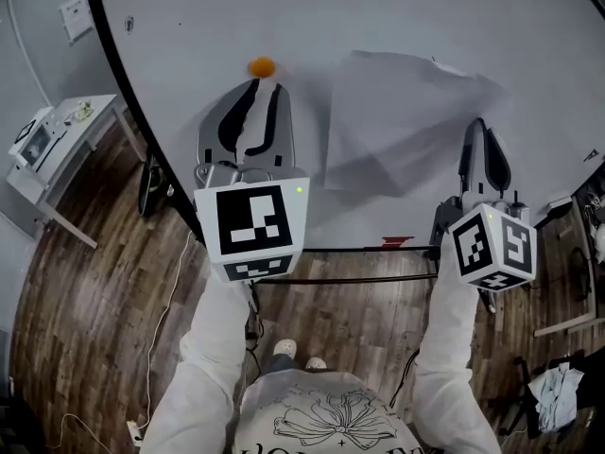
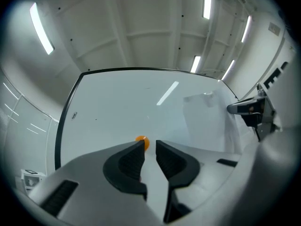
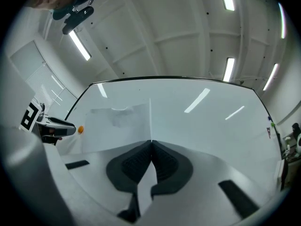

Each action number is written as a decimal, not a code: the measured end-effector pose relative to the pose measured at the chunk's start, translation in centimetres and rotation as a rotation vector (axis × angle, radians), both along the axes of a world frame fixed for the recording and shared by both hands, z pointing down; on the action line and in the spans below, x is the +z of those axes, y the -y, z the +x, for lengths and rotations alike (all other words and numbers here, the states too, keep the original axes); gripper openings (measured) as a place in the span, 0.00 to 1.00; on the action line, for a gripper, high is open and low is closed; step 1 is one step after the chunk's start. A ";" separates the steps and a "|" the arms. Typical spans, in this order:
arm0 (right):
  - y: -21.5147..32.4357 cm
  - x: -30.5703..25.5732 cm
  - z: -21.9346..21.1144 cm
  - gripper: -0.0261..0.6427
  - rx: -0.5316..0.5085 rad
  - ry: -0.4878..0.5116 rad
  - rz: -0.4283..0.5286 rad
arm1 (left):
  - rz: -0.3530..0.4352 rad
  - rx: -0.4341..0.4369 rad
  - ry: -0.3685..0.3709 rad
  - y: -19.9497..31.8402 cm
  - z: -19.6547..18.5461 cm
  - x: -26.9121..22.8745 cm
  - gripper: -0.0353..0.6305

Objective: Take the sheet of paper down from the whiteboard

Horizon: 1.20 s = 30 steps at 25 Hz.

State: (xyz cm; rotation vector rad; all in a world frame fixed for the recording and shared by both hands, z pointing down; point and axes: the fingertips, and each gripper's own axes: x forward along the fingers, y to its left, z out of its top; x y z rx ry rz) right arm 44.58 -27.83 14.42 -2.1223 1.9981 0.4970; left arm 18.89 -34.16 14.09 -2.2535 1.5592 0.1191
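Jaws: right gripper (image 3: 151, 142) clenched on paper (image 3: 117, 126), left gripper (image 2: 150, 144) parted, against whiteboard (image 1: 189, 26) above wood floor (image 1: 95, 291).

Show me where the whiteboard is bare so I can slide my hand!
Bare: the whiteboard above the orange magnet and the sheet of paper, and between the magnet and the black frame. Crowded: the middle, where the left gripper points at the magnet and the right gripper pinches the paper.
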 end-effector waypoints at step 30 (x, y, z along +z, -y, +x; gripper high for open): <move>-4.0 5.2 2.4 0.04 0.081 0.053 -0.062 | -0.125 0.064 -0.066 -2.4 1.5 6.5 0.06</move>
